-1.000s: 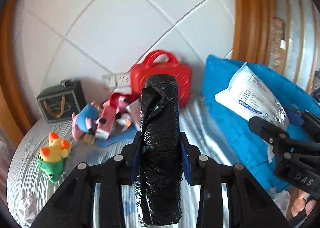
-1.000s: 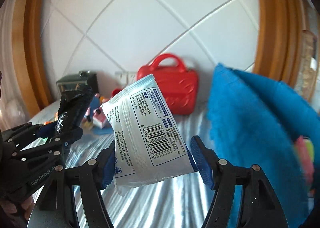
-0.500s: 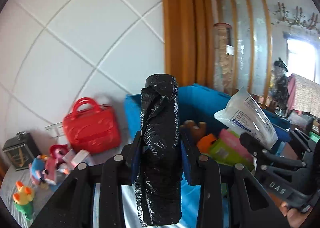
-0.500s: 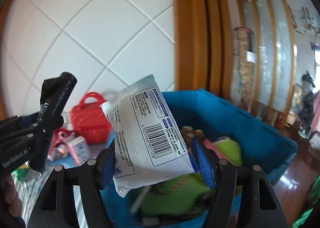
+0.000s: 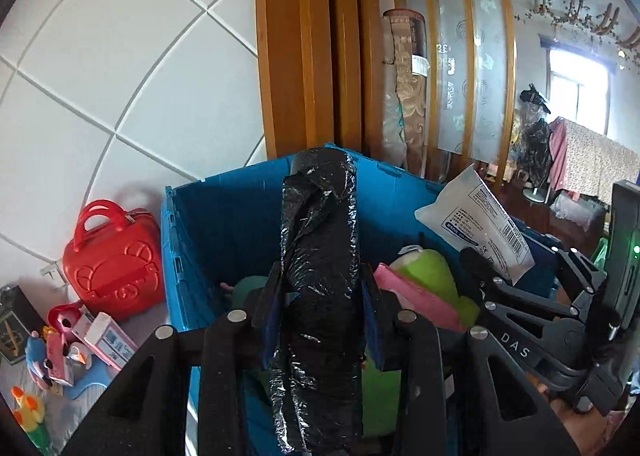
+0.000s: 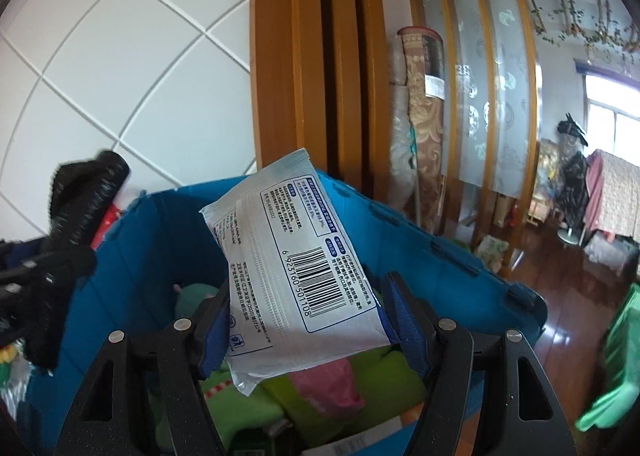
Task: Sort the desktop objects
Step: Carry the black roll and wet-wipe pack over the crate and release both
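crinkly black plastic-wrapped roll [image 5: 318,296] clamped upright in left gripper [image 5: 320,320], white barcoded wipes packet [image 6: 296,276] pinched in right gripper [image 6: 308,324], both over the open blue plastic crate [image 6: 440,256], soft toys inside

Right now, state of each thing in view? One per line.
left tongs: shut on black bag roll
black bag roll: upright, held over the bin
right tongs: shut on white packet
white packet: held tilted over the bin
blue bin: open top, already holds green and pink items
red case: closed, upright against the wall beside the bin
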A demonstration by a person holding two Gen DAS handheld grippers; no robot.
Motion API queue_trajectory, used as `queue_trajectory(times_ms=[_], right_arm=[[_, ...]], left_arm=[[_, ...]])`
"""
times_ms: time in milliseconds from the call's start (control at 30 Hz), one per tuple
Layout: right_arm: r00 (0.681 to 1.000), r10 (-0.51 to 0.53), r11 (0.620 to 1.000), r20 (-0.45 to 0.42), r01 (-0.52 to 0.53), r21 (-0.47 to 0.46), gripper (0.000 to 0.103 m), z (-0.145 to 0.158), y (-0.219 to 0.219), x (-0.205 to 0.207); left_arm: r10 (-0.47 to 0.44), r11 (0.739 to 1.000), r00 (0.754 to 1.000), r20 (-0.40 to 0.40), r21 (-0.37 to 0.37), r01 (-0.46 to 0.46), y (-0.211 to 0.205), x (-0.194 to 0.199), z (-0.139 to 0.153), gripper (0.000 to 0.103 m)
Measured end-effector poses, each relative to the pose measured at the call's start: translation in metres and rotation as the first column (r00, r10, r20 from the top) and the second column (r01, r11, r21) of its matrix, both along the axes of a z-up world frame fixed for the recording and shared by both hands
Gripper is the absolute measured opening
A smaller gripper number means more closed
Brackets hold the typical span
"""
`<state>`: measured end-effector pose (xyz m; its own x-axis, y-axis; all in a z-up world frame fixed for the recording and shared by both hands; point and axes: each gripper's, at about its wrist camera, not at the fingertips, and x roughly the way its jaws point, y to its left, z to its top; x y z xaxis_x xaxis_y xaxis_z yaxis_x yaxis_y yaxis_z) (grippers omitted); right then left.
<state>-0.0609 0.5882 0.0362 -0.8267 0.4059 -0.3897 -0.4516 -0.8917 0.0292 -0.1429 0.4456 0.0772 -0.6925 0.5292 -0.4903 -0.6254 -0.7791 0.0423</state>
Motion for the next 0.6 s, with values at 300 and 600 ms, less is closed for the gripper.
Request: queue_trajectory(times_ms=[300, 600], right_arm=[[0.999, -0.002, 1.000, 0.046, 0.001, 0.009, 0.083, -0.014, 0.009, -0.013], [0.998, -0.004, 1.000, 0.065, 0.005, -0.008, 0.103, -0.020, 0.016, -0.010]], left_arm=[[0.033, 0.999, 0.998, 0.051, -0.036, -0.032, 0.009, -0.009, -0.008, 0.057], [0.075, 0.996, 0.997, 0.006, -0.045, -0.075, 0.007, -0.002, -0.009, 0.078]])
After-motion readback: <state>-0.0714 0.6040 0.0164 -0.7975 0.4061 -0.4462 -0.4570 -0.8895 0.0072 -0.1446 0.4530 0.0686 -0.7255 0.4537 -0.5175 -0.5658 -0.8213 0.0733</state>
